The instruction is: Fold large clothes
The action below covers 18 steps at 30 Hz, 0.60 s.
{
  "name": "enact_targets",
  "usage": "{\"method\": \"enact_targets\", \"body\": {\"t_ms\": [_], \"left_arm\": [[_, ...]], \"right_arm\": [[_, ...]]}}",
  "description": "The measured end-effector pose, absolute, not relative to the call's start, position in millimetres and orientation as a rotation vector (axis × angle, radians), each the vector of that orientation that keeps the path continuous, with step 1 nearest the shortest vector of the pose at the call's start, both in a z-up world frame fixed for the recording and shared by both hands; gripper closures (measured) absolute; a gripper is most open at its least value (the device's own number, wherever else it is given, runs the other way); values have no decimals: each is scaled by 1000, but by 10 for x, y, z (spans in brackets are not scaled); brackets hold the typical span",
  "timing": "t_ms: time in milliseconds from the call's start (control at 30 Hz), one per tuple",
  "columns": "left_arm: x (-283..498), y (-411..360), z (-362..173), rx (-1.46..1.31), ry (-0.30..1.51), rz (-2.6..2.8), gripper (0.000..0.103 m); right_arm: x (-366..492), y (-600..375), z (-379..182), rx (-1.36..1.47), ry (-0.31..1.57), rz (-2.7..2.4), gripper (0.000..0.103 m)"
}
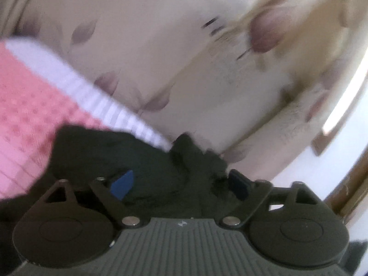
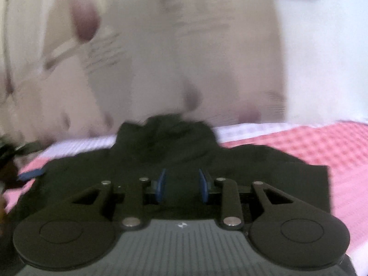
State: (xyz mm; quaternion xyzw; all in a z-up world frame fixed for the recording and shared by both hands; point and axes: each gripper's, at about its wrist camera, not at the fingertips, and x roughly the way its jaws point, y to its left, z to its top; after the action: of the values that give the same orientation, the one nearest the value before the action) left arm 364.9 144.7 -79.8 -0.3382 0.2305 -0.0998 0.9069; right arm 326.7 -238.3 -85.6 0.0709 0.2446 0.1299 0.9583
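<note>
Pink waffle-textured bedding (image 2: 322,151) fills the near ground, a bed where a dark garment (image 2: 161,151) lies spread out, both views blurred by motion

Nearest in the right wrist view, the right gripper (image 2: 181,185) sits low over the cloth, its blue pads (image 2: 161,184) parted with dark fabric showing between them; whether they press that fabric cannot be told. From these tongs the garment runs toward 12 o'clock, ending in a bunched ridge, while its long axis stretches from 9 to 3 o'clock. At 9 o'clock, near the cloth's far corner, a blue pad of the other tool shows

Nearest in the left wrist view, the left gripper (image 1: 181,184) stands spread wide, rumpled dark cloth heaped between its fingers, seemingly not pinched

Beyond the garment a white striped band (image 1: 96,92) edges the pink cover, then a cream curtain (image 1: 174,53) printed with mauve leaves. No containers appear
</note>
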Motion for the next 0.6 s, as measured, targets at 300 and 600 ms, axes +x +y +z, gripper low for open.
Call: {"method": "enact_targets", "body": {"t_ms": [300, 600], "left_arm": [[3977, 1767, -1292, -621, 560, 6, 83], [3689, 1646, -886, -489, 489, 20, 32]], "right_arm": [[3598, -2038, -1285, 14, 652, 274, 74], [3476, -2273, -862, 92, 563, 293, 71]]}}
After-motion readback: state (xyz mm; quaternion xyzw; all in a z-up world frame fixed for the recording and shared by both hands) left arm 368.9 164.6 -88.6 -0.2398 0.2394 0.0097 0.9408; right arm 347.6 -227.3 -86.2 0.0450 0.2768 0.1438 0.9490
